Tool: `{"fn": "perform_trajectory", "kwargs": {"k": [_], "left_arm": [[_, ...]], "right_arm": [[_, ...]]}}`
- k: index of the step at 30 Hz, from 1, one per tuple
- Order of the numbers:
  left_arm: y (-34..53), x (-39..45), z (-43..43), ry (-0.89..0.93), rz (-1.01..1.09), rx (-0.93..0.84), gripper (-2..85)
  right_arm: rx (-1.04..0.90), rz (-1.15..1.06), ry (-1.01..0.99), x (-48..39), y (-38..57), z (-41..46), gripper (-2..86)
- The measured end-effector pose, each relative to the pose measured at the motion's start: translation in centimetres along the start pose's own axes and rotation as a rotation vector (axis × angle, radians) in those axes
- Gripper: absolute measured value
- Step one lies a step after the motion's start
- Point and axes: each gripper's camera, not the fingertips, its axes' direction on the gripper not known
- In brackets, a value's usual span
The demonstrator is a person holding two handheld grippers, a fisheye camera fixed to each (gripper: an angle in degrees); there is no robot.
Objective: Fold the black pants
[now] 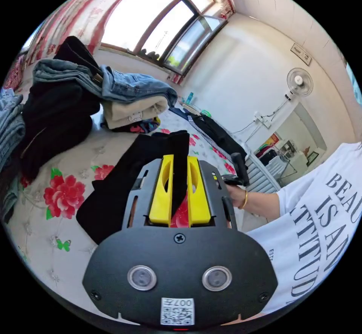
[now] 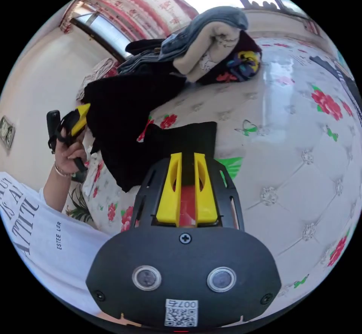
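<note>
The black pants [image 1: 113,194] hang over a flowered bed between both grippers. In the left gripper view my left gripper [image 1: 180,160] is shut on a fold of the black cloth, which fills the gap between its yellow jaws and drapes down to the left. In the right gripper view my right gripper [image 2: 187,155] is shut on an edge of the pants [image 2: 124,130], with the cloth stretching up to the left gripper [image 2: 77,119] in the person's hand. The right gripper's black body [image 1: 237,168] sits in the other hand, its jaws hidden.
A pile of folded clothes, jeans [image 1: 124,85] on beige and black pieces, stands at the bed's far side [image 2: 211,43]. Dark garments [image 1: 215,130] lie near the window wall. The white tufted bed cover [image 2: 286,168] spreads to the right. The person's white shirt [image 1: 324,228] is close by.
</note>
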Motion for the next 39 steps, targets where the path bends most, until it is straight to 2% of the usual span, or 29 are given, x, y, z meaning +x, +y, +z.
{"fn": "perform_trajectory", "kwargs": {"k": [2,3,6,9,11,14,18,21,24,28,30,32,34,36,37,39], "left_arm": [[1.7,0.1,7.0,-0.008,-0.006,-0.240,8.7],[2.4,-0.1,7.8,-0.004,-0.032,-0.273,8.7],[5.9,-1.3,6.1,-0.007,-0.157,-0.157,7.9],[9.8,-4.2,2.1,-0.134,-0.340,-0.102,8.2],[12.9,-7.1,-0.7,-0.222,-0.489,-0.080,8.3],[15.0,-8.9,-2.6,-0.218,-0.586,-0.035,8.9],[13.8,-6.2,-0.9,-0.219,-0.444,-0.066,9.7],[13.1,-3.2,1.9,-0.205,-0.315,-0.084,11.4],[12.9,-1.1,4.3,-0.196,-0.246,-0.108,13.9],[11.2,3.7,7.1,-0.201,-0.037,-0.131,18.2],[10.2,4.9,8.5,-0.197,0.002,-0.121,19.8],[9.1,5.6,10.9,-0.190,0.034,-0.143,21.7],[8.6,5.9,13.4,-0.274,0.093,-0.206,21.8],[8.0,5.3,15.7,-0.375,0.087,-0.287,20.6],[7.4,4.6,16.4,-0.446,0.067,-0.318,17.2],[6.4,3.6,15.2,-0.476,0.032,-0.259,9.4]], "right_arm": [[0.029,0.079,-0.013,2.0,0.6,-0.5,5.2],[0.031,0.126,-0.026,3.1,0.9,-0.7,5.4],[0.054,0.176,-0.085,5.0,1.3,-0.8,5.7],[0.041,0.193,-0.172,6.2,0.8,0.0,6.2],[0.022,0.181,-0.193,6.5,0.2,1.1,6.6],[-0.034,0.098,-0.186,5.3,-1.7,2.9,7.2],[-0.171,-0.114,-0.049,0.3,-3.2,5.8,8.1],[-0.258,-0.156,0.044,-1.2,-1.8,8.7,7.2],[-0.220,-0.235,0.169,-3.6,-1.3,8.8,3.3],[-0.185,-0.426,0.113,-9.8,-1.8,8.0,0.3],[-0.174,-0.477,0.072,-12.1,-1.8,8.4,0.0],[-0.164,-0.473,0.100,-13.2,-1.8,9.1,-0.1],[-0.169,-0.435,0.010,-13.9,-1.9,9.6,-0.1],[-0.173,-0.411,-0.128,-15.0,-1.6,10.1,-0.1],[-0.179,-0.428,-0.194,-16.4,-1.2,10.6,0.0],[-0.179,-0.477,-0.207,-18.7,-0.4,11.0,0.1]]}}
